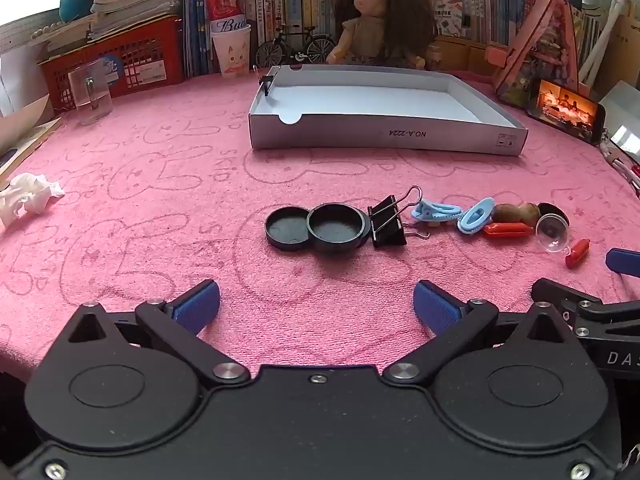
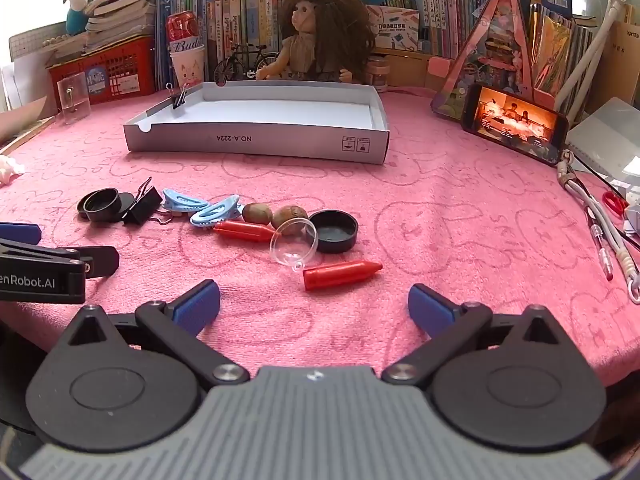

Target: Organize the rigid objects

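both jaws wide and empty; sorting barely begun: right gripper [image 2: 314,304] must reach ahead to the red crayon [image 2: 340,275], left gripper [image 1: 316,304] to the black caps [image 1: 316,227].

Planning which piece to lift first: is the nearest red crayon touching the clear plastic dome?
Cannot tell. In the right wrist view the red crayon's blunt end sits right under the clear dome's small nub, with no plain gap or contact.

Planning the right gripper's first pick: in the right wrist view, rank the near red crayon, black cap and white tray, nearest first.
1. Near red crayon, just ahead of the right gripper.
2. Black cap, beyond it.
3. White tray, far back.
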